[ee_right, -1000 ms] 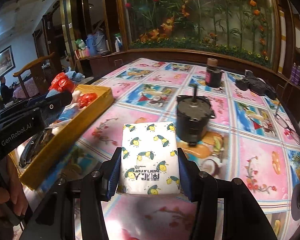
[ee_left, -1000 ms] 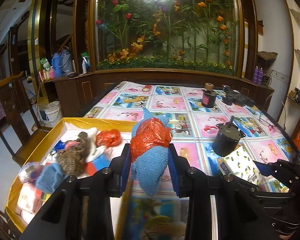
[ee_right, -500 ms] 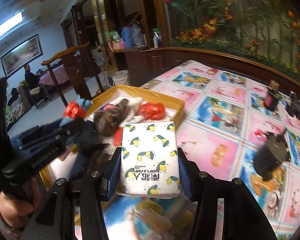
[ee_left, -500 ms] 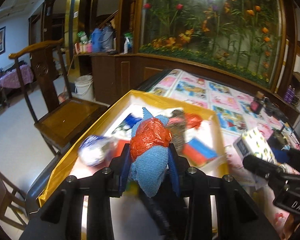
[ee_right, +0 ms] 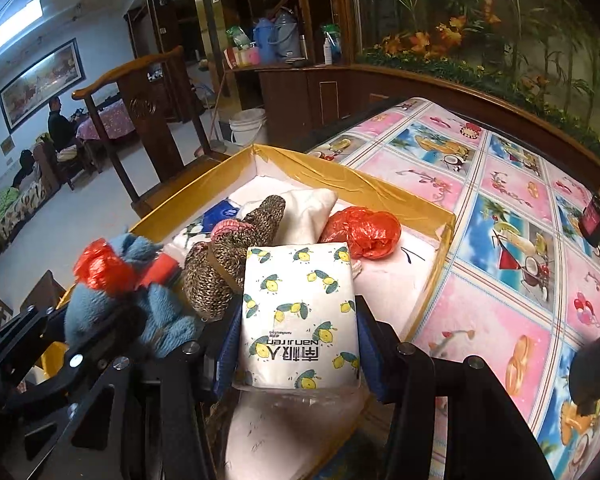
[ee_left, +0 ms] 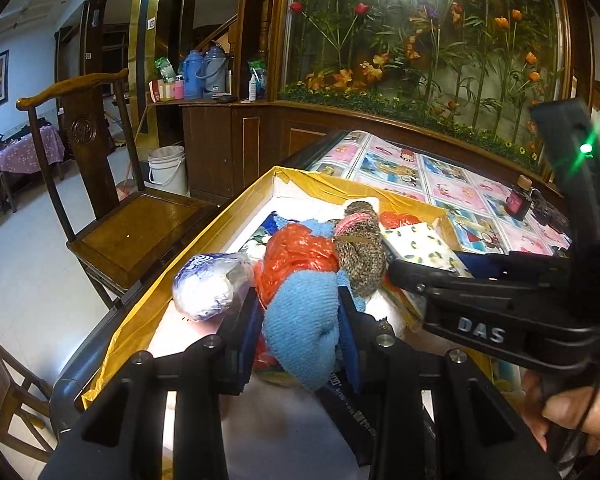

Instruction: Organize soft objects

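Blue knitted cloth bound with an orange plastic bag, low in the centre of the left wrist view, between the pads of the left gripper; jaws just been easing apart, pads seemingly still against its sides, over the yellow box. Underside of the cloth hidden by the jaws, so contact with the box floor cannot be told. In the right wrist view, lemon-print tissue pack clamped upright in the right gripper, centre frame, above the near part of the same box; lower edge cut off by the jaws and a white pad beneath. Just left of it, brown speckled knit roll, partly covered by the pack. Behind, white cloth and a crumpled orange bag on the box floor. Blue-and-white wrapped bundle left of the cloth, its print hard to read. Upper right, flowered tablecloth; dark bottle cut by the frame edge. Wooden chair at left, beyond the box.
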A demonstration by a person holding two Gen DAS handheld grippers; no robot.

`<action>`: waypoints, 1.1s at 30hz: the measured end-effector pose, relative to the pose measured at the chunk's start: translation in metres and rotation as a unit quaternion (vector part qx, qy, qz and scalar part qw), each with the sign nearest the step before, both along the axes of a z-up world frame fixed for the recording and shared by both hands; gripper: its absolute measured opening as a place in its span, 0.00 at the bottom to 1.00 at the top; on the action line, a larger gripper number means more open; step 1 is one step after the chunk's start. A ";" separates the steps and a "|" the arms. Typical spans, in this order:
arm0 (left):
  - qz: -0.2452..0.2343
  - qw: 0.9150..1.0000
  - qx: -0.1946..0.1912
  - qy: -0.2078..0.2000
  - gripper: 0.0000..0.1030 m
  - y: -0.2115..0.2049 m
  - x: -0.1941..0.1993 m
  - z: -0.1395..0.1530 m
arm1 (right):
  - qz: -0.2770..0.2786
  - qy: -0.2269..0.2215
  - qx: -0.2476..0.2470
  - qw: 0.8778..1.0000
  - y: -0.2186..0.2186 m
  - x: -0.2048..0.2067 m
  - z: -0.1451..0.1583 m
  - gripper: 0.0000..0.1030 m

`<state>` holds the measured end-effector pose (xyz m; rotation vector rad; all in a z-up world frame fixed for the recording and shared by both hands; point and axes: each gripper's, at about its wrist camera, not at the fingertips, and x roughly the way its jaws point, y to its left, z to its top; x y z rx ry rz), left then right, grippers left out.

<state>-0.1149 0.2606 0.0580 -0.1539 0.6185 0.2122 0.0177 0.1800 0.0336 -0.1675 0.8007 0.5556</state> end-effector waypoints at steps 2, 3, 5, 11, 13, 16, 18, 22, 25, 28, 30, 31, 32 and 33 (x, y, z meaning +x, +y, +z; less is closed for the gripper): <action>-0.002 1.000 -0.001 0.006 0.44 0.000 0.004 0.000 | -0.004 0.004 -0.002 1.000 -0.001 0.005 -0.005 0.54; -0.003 1.000 -0.003 0.009 0.47 0.001 0.005 0.000 | -0.002 0.005 0.002 1.000 -0.002 0.006 -0.006 0.55; -0.005 1.000 -0.004 0.010 0.47 0.000 0.007 0.000 | -0.002 0.000 0.008 1.000 -0.005 0.005 -0.006 0.55; -0.001 1.000 -0.002 0.006 0.64 -0.001 0.005 -0.001 | 0.007 -0.007 0.014 1.000 -0.007 -0.003 -0.001 0.58; 0.002 1.000 -0.002 0.006 0.66 0.000 0.004 0.000 | 0.008 -0.013 0.012 1.000 -0.008 -0.007 0.001 0.60; 0.007 1.000 -0.002 0.004 0.72 0.001 0.001 0.003 | 0.007 -0.015 0.020 1.000 -0.013 -0.009 0.004 0.66; 0.006 1.000 0.001 -0.001 0.75 0.001 -0.001 0.006 | 0.008 -0.017 0.030 0.999 -0.019 -0.013 0.007 0.68; 0.005 1.000 0.007 -0.015 0.84 -0.003 -0.009 0.015 | 0.004 -0.032 0.040 0.999 -0.031 -0.024 0.018 0.74; 0.003 1.000 0.012 -0.028 0.88 -0.007 -0.014 0.022 | -0.008 -0.052 0.050 0.997 -0.047 -0.034 0.027 0.86; 0.003 0.999 0.027 -0.040 0.97 -0.015 -0.020 0.029 | -0.017 -0.068 0.057 0.996 -0.064 -0.046 0.035 0.89; 0.004 0.998 0.041 -0.053 0.99 -0.021 -0.024 0.035 | -0.025 -0.083 0.057 0.995 -0.077 -0.056 0.039 0.91; 0.010 0.997 0.050 -0.060 1.00 -0.025 -0.026 0.038 | -0.029 -0.093 0.054 0.994 -0.083 -0.062 0.041 0.91; 0.015 0.996 0.057 -0.062 1.00 -0.028 -0.028 0.041 | -0.030 -0.101 0.054 0.993 -0.089 -0.066 0.042 0.91; 0.018 0.996 0.064 -0.058 1.00 -0.031 -0.028 0.043 | -0.028 -0.110 0.056 0.992 -0.095 -0.072 0.044 0.91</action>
